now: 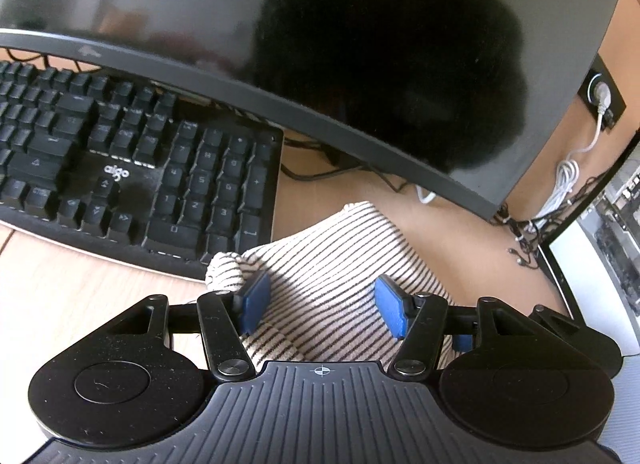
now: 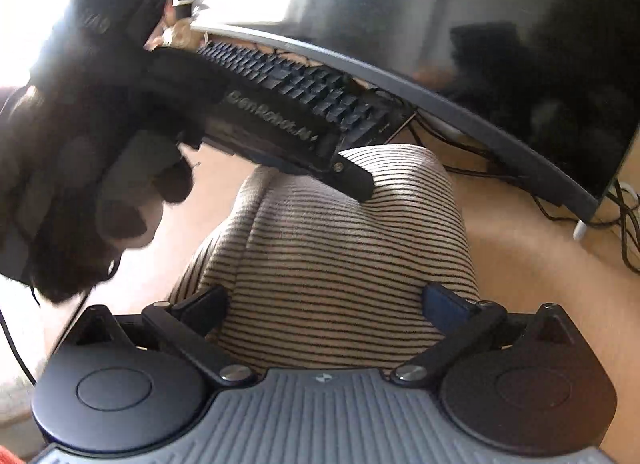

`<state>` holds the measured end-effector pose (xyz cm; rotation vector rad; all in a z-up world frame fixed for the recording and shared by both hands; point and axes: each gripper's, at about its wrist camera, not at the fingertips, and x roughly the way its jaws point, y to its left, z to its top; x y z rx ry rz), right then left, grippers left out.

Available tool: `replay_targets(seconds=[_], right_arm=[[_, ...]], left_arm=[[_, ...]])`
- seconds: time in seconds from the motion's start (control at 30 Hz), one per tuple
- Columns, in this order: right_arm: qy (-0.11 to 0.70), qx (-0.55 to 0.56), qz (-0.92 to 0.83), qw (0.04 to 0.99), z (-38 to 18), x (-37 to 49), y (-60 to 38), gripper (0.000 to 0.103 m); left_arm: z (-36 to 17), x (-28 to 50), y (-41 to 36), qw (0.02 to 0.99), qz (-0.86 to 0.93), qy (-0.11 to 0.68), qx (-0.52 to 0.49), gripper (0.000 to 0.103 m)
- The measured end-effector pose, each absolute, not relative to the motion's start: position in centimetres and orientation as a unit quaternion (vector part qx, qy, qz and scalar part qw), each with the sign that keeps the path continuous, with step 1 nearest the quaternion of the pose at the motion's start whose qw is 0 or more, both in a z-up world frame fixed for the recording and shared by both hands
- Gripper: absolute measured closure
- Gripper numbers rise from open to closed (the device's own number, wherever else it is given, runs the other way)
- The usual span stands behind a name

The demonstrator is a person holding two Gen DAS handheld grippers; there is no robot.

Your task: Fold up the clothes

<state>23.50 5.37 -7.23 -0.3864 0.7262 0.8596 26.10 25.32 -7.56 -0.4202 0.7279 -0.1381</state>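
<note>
A cream garment with thin dark stripes (image 1: 320, 248) lies folded in a thick bundle on the wooden desk, just in front of the monitor. My left gripper (image 1: 322, 296) hovers over its near part, blue pads (image 1: 256, 296) spread wide, open, with cloth below them and nothing pinched. In the right wrist view the same striped garment (image 2: 340, 248) fills the middle. My right gripper (image 2: 326, 300) is open, its fingers standing at either side of the bundle's near end. The left gripper (image 2: 356, 184), held by a dark-gloved hand (image 2: 80, 168), rests its tip on the bundle's far part.
A black keyboard (image 1: 120, 168) sits left of the garment, close to its edge. A large curved monitor (image 1: 360, 44) overhangs the far side. Black and white cables (image 1: 560, 184) trail at the right by a second screen (image 1: 592, 264). Bare desk (image 2: 540, 264) shows right of the bundle.
</note>
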Motion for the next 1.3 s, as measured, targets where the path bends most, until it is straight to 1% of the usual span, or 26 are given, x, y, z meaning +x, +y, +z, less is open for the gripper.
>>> replay_targets(seconds=[0.1,0.17,0.2,0.23,0.27,0.4,0.53,0.67,0.77,0.9,1.1,1.3], right_arm=[[0.341,-0.147,0.403,0.836,-6.3,23.3,4.1,0.0],[0.341,-0.123,0.408,0.838,-5.7,23.0,2.7,0.0],[0.34,-0.111,0.413,0.838,-5.3,22.8,1.8,0.0],[0.338,-0.102,0.412,0.84,-5.0,22.4,0.5,0.0],[0.337,-0.092,0.411,0.842,-4.6,22.0,-0.8,0.0],[0.338,-0.068,0.406,0.846,-3.4,20.9,-5.5,0.0],[0.342,-0.062,0.39,0.853,-2.3,20.4,-9.3,0.0],[0.315,-0.03,0.374,0.872,-1.6,19.6,-13.3,0.0],[0.291,-0.01,0.356,0.888,-2.7,18.7,-14.7,0.0],[0.305,-0.013,0.376,0.875,-3.2,18.5,-15.5,0.0],[0.258,-0.043,0.403,0.877,-2.0,18.1,-15.1,0.0],[0.256,-0.054,0.414,0.872,-1.9,18.2,-15.4,0.0]], left_arm=[[-6.3,24.6,24.7,0.919,-0.041,0.338,-0.197,0.039],[-4.9,23.0,24.2,0.925,-0.015,0.326,-0.192,0.031],[-4.2,21.8,23.7,0.928,0.002,0.32,-0.191,0.022],[-3.5,20.6,23.3,0.93,0.02,0.315,-0.189,0.018],[-2.8,19.4,22.8,0.932,0.038,0.308,-0.187,0.018],[-0.9,14.5,19.6,0.929,0.101,0.297,-0.197,0.007],[-0.1,9.8,14.4,0.923,0.156,0.287,-0.202,0.0],[-0.7,6.4,8.6,0.914,0.208,0.277,-0.209,0.0],[-2.3,4.7,5.2,0.909,0.25,0.258,-0.209,0.0],[-2.7,4.8,4.2,0.897,0.274,0.288,-0.192,0.0],[-1.6,3.9,2.7,0.903,0.306,0.259,-0.152,0.0],[-1.5,4.1,2.0,0.902,0.309,0.269,-0.138,0.0]])
